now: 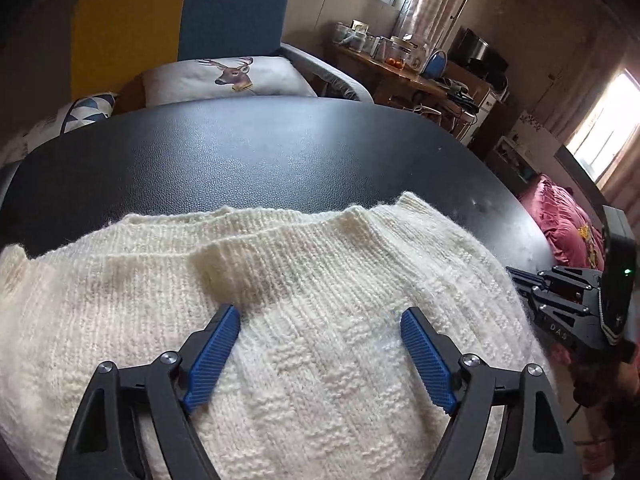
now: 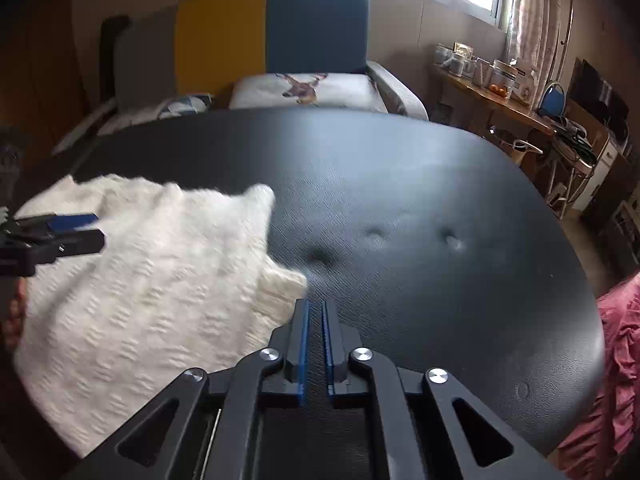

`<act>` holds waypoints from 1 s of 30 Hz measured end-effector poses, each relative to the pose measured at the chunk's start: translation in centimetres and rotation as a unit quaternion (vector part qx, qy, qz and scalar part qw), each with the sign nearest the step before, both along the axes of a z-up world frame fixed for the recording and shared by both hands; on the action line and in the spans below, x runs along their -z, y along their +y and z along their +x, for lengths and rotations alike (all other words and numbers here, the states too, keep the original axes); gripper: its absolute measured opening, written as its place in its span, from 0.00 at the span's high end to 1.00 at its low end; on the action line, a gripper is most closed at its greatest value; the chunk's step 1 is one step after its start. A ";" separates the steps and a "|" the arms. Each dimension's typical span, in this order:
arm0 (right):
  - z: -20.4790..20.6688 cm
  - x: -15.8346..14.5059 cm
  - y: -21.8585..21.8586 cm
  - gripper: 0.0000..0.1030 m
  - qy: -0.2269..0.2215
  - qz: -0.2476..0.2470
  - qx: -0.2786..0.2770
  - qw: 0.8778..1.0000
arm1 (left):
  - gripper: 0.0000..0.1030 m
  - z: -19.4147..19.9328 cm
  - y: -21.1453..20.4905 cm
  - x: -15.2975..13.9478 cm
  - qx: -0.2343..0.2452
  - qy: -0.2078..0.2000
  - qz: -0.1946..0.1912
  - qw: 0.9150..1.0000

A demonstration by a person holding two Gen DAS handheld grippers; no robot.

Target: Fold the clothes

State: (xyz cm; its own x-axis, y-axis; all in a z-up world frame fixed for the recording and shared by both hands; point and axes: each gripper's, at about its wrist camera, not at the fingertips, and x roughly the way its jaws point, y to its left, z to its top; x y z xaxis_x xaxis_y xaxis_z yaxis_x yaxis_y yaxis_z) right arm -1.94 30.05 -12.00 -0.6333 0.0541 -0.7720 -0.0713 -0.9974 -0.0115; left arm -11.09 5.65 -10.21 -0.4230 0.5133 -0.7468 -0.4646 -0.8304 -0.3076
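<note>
A cream knitted sweater (image 1: 304,320) lies folded on the black table (image 1: 248,152). My left gripper (image 1: 320,316) is open, its blue pads spread over the sweater's middle, just above the knit. In the right wrist view the sweater (image 2: 152,280) lies on the left half of the table (image 2: 440,240). My right gripper (image 2: 316,306) is shut and empty, over bare table beside the sweater's right edge. The left gripper (image 2: 60,236) shows at the far left above the sweater. The right gripper (image 1: 560,300) shows at the right edge of the left wrist view.
A yellow and blue sofa (image 2: 280,36) with a deer cushion (image 2: 304,88) stands behind the table. A cluttered wooden side table (image 2: 500,92) is at the back right. A pink cloth (image 2: 616,360) lies off the table's right edge.
</note>
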 end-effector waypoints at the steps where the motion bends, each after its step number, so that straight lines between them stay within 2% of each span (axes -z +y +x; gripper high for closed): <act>1: -0.2 -0.7 -0.8 0.89 0.008 -0.005 -0.011 1.000 | 0.19 -0.1 -0.3 -0.2 -0.003 -0.003 0.012 1.000; 2: -0.9 -1.2 -1.8 0.86 0.010 -0.009 -0.026 1.000 | 0.19 -0.1 -0.7 -0.4 -0.008 -0.008 0.025 1.000; 5: -1.7 -1.8 -6.0 0.85 0.007 -0.034 -0.069 0.997 | 0.19 0.4 -2.3 -1.3 -0.031 -0.022 0.064 0.997; 9: -2.6 -0.6 -11.1 0.81 -0.016 -0.102 -0.128 0.986 | 0.19 3.2 -6.9 -3.4 -0.067 -0.005 0.101 0.993; 11: -3.0 0.1 -13.3 0.81 -0.032 -0.123 -0.147 0.981 | 0.19 5.1 -10.8 -4.4 -0.092 0.013 0.107 0.990; 15: -3.4 1.0 -16.3 0.80 -0.044 -0.119 -0.155 0.980 | 0.17 8.4 -20.6 -5.4 -0.166 0.041 0.086 0.981; 18: -3.9 1.5 -16.7 0.79 -0.049 -0.111 -0.151 0.981 | 0.16 10.4 -27.7 -4.3 -0.202 0.019 0.101 0.974; 21: -4.3 2.1 -16.2 0.79 -0.052 -0.116 -0.149 0.981 | 0.16 11.9 -31.1 -2.8 -0.181 -0.004 0.134 0.974; 23: -4.6 2.2 -15.6 0.79 -0.050 -0.121 -0.156 0.979 | 0.16 12.1 -31.3 -1.8 -0.152 -0.015 0.158 0.976; 27: -4.3 2.4 -15.8 0.79 -0.038 -0.077 -0.207 0.975 | 0.17 12.0 -30.2 -0.1 -0.120 -0.036 0.195 0.973; 30: -4.7 2.7 -14.4 0.79 -0.047 -0.123 -0.195 0.972 | 0.17 11.8 -30.0 0.4 -0.106 -0.037 0.237 0.965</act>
State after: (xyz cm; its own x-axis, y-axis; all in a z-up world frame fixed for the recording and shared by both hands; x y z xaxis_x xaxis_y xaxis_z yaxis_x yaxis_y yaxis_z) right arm -6.68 15.60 -14.74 -0.4947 -0.3702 -0.7863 0.3033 -0.9214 0.2430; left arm 0.66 -24.34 -10.63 -0.5110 0.7118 -0.4819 -0.2613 -0.6627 -0.7018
